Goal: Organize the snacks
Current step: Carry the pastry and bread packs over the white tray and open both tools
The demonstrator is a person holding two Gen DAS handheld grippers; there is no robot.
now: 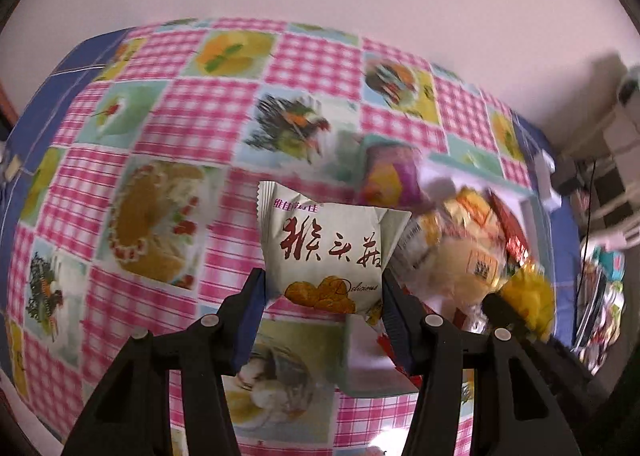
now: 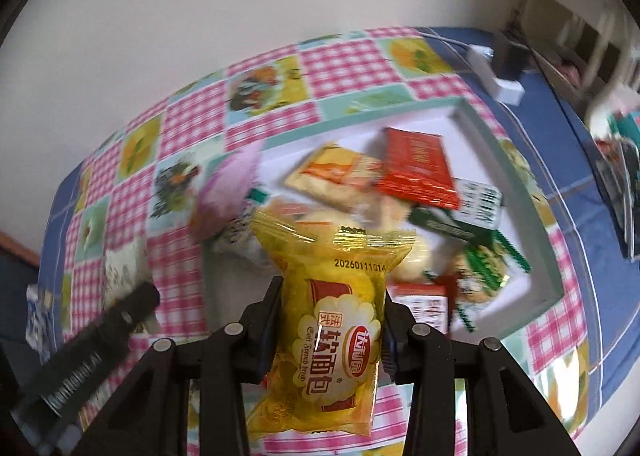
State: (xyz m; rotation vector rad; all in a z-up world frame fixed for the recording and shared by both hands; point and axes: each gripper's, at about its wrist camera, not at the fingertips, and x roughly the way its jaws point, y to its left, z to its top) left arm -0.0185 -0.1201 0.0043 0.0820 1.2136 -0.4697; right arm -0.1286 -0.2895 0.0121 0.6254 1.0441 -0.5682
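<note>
Snacks fill both grippers: the left gripper [image 1: 324, 296] clamps a pale green biscuit packet [image 1: 328, 248] above the checked tablecloth [image 1: 192, 120], the right gripper [image 2: 332, 320] pinches a yellow bread packet [image 2: 332, 320] upright before the white tray [image 2: 516, 192] (probably both bound there). Heaped packets [image 2: 416, 168] crowd the tray; a purple packet [image 2: 228, 192] straddles its rim.

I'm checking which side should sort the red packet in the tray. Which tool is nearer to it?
Right, as far as these views show. The right tool, holding the yellow bread packet, faces the red packet across the tray. The left tool, holding the white packet, sits beyond the tray's opposite side.
</note>
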